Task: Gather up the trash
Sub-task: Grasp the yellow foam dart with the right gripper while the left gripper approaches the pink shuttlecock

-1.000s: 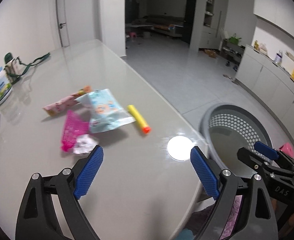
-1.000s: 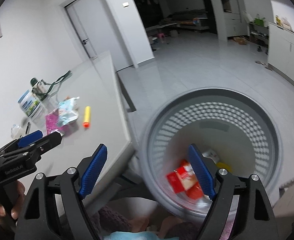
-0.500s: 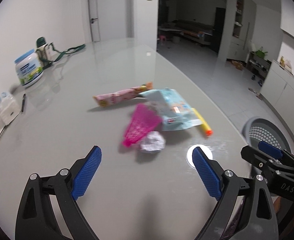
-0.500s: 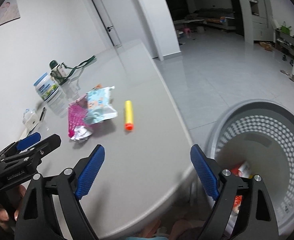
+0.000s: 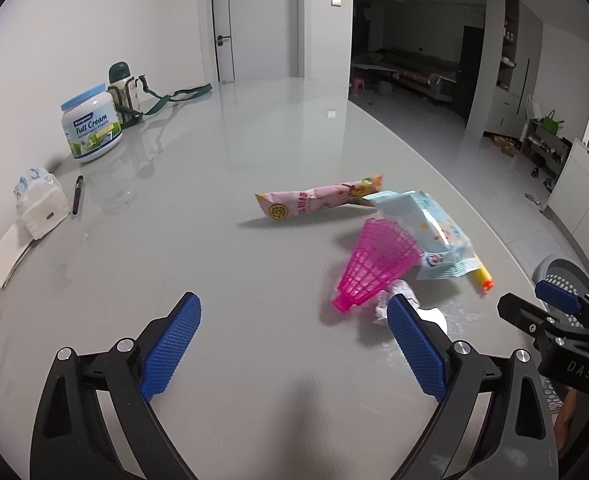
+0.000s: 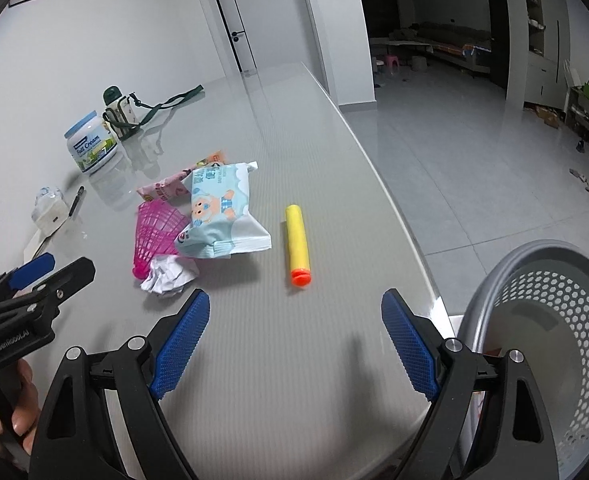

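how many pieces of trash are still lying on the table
5, clustered: pink wrapper farthest, blue packet middle, pink net cone left, crumpled paper nearest, yellow tube right. More may hide underneath.

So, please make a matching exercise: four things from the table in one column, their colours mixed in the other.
Things:
1. foam dart
2. shuttlecock
3. crumpled paper
4. wipes packet

Colours:
a. white
b. light blue
c. yellow with an orange tip
d. bright pink

Pairs: 1-c, 2-d, 3-a, 4-b
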`<state>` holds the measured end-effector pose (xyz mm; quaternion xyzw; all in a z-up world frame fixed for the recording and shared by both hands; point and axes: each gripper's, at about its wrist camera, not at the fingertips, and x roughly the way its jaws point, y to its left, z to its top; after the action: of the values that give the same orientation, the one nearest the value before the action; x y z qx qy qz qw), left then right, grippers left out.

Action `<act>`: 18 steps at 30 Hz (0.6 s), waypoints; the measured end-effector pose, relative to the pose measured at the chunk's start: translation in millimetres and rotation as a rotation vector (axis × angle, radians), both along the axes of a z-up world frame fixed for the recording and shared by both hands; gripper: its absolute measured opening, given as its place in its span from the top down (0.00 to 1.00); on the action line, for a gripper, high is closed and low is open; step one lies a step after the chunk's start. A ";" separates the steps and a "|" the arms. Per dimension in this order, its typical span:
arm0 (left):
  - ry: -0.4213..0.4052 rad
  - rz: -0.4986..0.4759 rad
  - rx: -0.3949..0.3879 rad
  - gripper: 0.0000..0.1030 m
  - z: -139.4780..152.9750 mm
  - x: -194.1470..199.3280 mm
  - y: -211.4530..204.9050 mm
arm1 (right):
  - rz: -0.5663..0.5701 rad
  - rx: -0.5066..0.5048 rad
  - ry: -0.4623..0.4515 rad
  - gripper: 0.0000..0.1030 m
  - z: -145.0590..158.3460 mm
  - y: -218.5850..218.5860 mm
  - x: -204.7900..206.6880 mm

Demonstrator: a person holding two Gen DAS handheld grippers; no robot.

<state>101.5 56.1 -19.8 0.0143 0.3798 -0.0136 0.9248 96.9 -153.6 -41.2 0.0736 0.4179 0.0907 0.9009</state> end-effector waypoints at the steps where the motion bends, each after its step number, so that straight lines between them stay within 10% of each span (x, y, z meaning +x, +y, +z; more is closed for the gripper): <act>1: 0.001 0.002 0.003 0.10 -1.1 2.1 0.6 | 0.002 -0.004 0.005 0.19 -1.3 0.9 2.1; 18: 0.039 -0.024 -0.025 0.09 -19.5 14.3 6.2 | -0.035 -0.190 0.056 0.19 -17.6 7.9 42.0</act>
<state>115.8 62.3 -39.2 0.0071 0.3975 -0.0297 0.9171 138.9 -145.8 -58.8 -0.0025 0.4485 0.0328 0.8932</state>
